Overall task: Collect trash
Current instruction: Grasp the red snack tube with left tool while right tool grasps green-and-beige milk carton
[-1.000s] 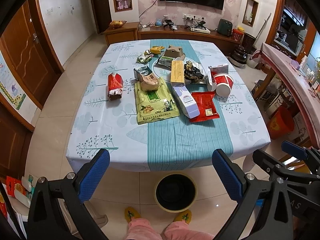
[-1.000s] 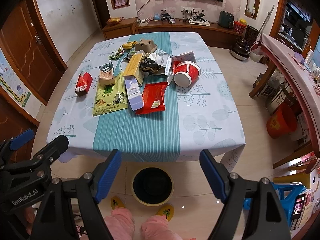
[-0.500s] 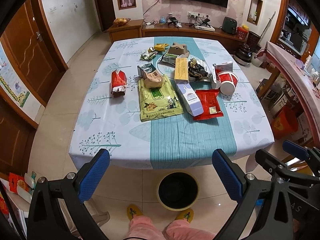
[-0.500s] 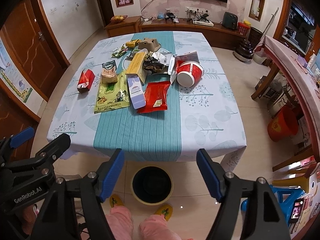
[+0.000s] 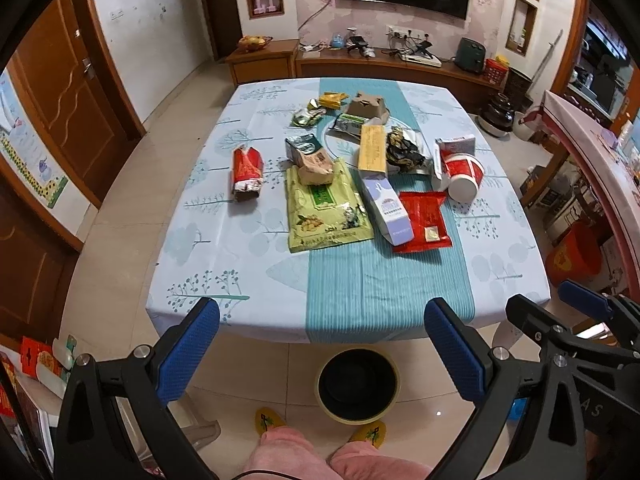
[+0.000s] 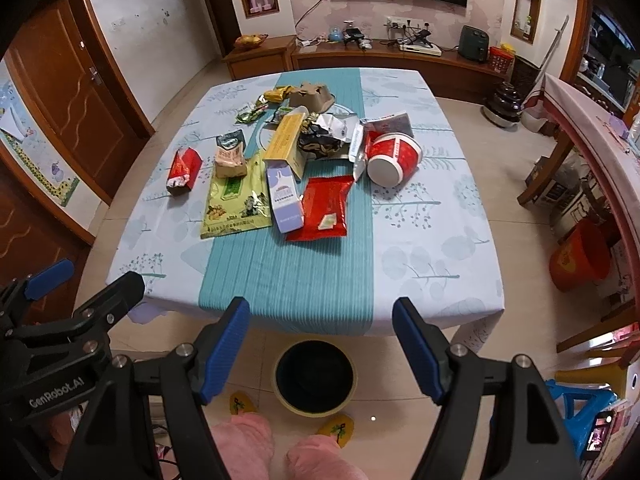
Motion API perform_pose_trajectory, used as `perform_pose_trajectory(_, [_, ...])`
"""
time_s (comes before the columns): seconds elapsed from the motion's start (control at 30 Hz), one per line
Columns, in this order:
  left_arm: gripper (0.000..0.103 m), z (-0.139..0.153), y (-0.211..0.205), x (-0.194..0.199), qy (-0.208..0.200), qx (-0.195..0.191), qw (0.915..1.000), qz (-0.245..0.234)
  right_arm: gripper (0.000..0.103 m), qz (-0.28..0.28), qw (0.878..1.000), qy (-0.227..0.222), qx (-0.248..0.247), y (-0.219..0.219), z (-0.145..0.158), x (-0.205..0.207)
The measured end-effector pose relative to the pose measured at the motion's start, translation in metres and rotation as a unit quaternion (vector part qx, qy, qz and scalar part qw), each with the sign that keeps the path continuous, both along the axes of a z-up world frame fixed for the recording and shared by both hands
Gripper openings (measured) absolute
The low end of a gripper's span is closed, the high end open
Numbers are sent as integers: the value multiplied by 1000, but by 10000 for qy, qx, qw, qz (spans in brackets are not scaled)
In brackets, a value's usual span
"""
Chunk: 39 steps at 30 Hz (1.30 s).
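Here, in the left wrist view, the left gripper gapes wide and empty above the bin, wrappers heaped mid-table. In the right wrist view, the right gripper has just been closing slightly, wide apart, nothing between.

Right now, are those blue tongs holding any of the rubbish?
No. Both the left tongs and the right tongs stand open and empty, short of the table; the wrappers lie untouched.
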<state>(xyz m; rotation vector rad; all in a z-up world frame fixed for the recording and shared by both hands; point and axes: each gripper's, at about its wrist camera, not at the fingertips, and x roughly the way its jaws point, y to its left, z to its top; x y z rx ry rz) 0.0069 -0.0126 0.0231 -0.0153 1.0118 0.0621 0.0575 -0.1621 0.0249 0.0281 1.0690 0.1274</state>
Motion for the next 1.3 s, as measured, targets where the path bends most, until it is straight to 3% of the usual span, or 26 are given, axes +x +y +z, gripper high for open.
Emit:
perform_pose_trajectory(0.3, [101,7,45,31,33,-84,9990,428,67,237,9995,-65,185,24,3,34])
perform_pose_trajectory(0.7, [101,8,116,135,131,-9,9999,-50,66,80,9999,-4,137,96,0,128])
perform_pose_trajectory(0.93, [101,-30,161,208,767,-451,9956,-293,66,-16,9994,343,36,140,-28,196])
perform_pose_trajectory(1.13, [101,-84,178,264,1397,-888,9854,-408,66,-57,9982,604,-32,159,-61,249])
perform_pose_trajectory(1.3, [101,-124,188,295,1797,-973,9784,-324,66,-42,9960,887,-95,171,-93,283])
